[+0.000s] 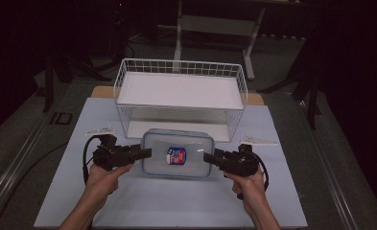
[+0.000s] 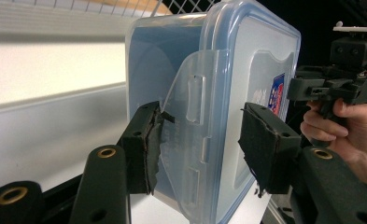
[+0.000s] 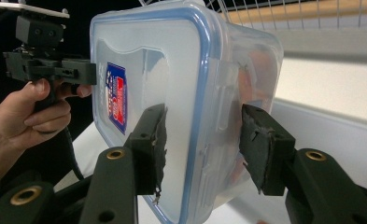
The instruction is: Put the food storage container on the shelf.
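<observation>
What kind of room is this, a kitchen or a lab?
Probably a lab or recording studio: dark surroundings, a white mat on a work table, a white wire rack, and a clear blue-rimmed plastic food box between hand-held grippers.

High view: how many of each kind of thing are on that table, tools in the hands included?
Hand-held grippers: 2, left gripper and right gripper
Clear lidded container: 1
White wire rack: 1
Small white plates: 2, and
Total: 6

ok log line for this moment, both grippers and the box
left gripper: open, jaws straddle container's left end | right gripper: open, straddles right end | plastic container: lid on, on table in front of wire rack
</observation>
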### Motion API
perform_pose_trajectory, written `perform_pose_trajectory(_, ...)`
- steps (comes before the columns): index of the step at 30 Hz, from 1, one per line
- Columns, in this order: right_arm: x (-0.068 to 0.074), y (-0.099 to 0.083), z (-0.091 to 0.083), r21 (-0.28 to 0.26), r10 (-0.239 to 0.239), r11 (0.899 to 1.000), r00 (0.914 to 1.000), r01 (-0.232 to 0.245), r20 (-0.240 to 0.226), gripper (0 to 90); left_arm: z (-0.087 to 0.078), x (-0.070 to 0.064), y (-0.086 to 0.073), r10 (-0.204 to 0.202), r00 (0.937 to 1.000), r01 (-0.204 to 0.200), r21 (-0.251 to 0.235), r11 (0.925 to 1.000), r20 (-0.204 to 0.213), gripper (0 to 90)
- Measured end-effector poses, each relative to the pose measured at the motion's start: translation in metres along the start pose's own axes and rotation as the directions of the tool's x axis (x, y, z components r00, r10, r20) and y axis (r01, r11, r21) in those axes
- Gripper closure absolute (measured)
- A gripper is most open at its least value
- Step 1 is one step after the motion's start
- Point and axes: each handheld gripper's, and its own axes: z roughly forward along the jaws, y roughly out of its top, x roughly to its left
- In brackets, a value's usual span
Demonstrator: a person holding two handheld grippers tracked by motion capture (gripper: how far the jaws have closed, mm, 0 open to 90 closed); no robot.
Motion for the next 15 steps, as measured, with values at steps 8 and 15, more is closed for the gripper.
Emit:
perform_pose_trajectory(8, 0.006, 0.015, -0.005, -0.019, -0.033, 0.999, 0.9995, 0.033, 0.0, 52.3, -0.005, -0.006, 0.011, 0.022, 0.9998, -0.022, -0.026, 0.9994, 0.001, 49.0)
perform_pose_trajectory(15, 0.01, 0.025, -0.009, -0.038, -0.054, 0.998, 0.9985, 0.054, -0.002, 52.3, -0.009, -0.012, 0.02, 0.039, 0.9993, -0.039, -0.047, 0.9982, 0.001, 49.0)
